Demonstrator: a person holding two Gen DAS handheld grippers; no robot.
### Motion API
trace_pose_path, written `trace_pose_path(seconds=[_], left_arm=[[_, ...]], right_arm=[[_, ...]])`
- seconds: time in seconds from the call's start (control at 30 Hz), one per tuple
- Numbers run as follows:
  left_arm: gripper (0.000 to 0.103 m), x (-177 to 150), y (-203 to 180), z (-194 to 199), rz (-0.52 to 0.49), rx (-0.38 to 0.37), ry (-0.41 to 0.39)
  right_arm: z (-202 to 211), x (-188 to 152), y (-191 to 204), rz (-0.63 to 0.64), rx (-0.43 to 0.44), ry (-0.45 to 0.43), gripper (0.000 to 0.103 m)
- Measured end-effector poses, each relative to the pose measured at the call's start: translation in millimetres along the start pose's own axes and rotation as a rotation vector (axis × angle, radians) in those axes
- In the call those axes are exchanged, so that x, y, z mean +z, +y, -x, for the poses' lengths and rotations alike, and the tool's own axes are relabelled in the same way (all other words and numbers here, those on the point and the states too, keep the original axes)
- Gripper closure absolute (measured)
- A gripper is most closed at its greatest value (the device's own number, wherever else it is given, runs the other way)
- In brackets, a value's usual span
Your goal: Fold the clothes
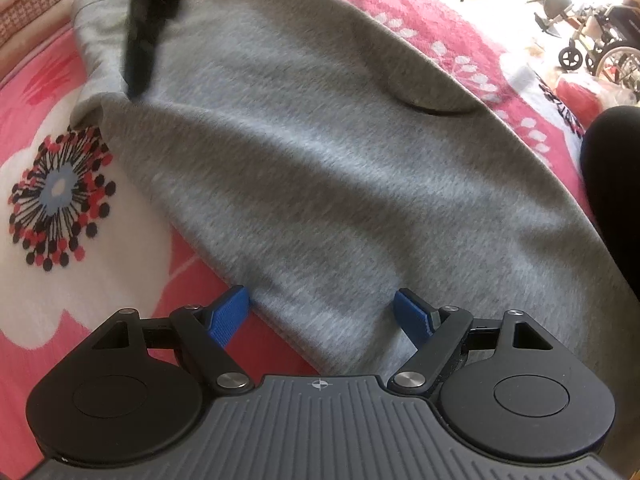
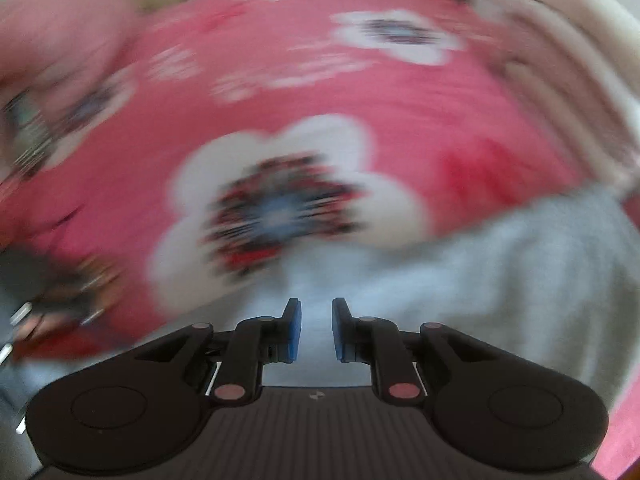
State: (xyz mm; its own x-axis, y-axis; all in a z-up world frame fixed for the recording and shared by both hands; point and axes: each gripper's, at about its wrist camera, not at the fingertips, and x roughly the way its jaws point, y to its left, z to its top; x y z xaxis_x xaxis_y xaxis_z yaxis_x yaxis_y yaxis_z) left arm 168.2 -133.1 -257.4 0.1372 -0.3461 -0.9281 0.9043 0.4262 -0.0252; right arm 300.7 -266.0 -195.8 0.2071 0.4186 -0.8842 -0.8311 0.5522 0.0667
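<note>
A grey knit garment [image 1: 320, 152] lies spread across a pink flowered blanket [image 1: 60, 200]. My left gripper [image 1: 322, 308] is open wide at the garment's near edge. Its blue pads [image 1: 230, 314] straddle the cloth without pinching it. A blurred black piece [image 1: 142, 28], apparently the other gripper, comes down from the top left and meets a raised fold of the garment. The right wrist view is smeared by motion. There my right gripper [image 2: 316, 320] shows a narrow gap between its pads, with nothing between them, above the grey garment [image 2: 500, 280].
Folded pale fabrics [image 1: 36, 0] are stacked at the blanket's far left. A person's dark-clothed leg [image 1: 616, 184] stands at the right edge. A wheelchair [image 1: 600, 48] and clutter sit beyond the bed. Cream bedding [image 2: 580, 60] borders the blanket [image 2: 320, 80].
</note>
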Motion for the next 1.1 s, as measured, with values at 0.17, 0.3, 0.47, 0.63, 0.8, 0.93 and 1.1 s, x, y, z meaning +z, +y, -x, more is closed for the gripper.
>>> trace_pose_path(seconds=[0.17,0.3,0.47,0.63,0.8,0.93,1.1], left_arm=[[0.024,0.4,17.2,14.0,0.063,0.025,-0.078],[0.023,0.8,30.9,25.2,0.113,0.044,-0.141],[0.023,8.3,50.0,20.9,0.196,0.104,-0.194],[0.025,14.5,67.0,4.4,0.295,0.167,-0.182],[0.024,10.5,78.1,-2.3,0.420,0.178,-0.130],[0.023,8.8,78.4,-2.5,0.440,0.188,-0.119],[0.023,7.4,75.4,-1.0,0.436,0.202,-0.116]], right_arm=[[-42.4,-14.5,17.7,-0.012,-0.058,0.108,0.086],[-7.8,-14.2,19.4,-0.125,-0.105,0.033,0.086],[21.9,-34.7,34.1,-0.213,-0.164,0.014,0.086],[21.5,-51.7,52.0,-0.303,-0.202,-0.030,0.086],[12.1,-58.1,53.9,-0.368,-0.219,-0.115,0.087],[-10.8,-65.8,50.8,-0.345,-0.320,-0.043,0.094],[-5.9,-52.1,56.4,-0.284,-0.332,-0.113,0.093]])
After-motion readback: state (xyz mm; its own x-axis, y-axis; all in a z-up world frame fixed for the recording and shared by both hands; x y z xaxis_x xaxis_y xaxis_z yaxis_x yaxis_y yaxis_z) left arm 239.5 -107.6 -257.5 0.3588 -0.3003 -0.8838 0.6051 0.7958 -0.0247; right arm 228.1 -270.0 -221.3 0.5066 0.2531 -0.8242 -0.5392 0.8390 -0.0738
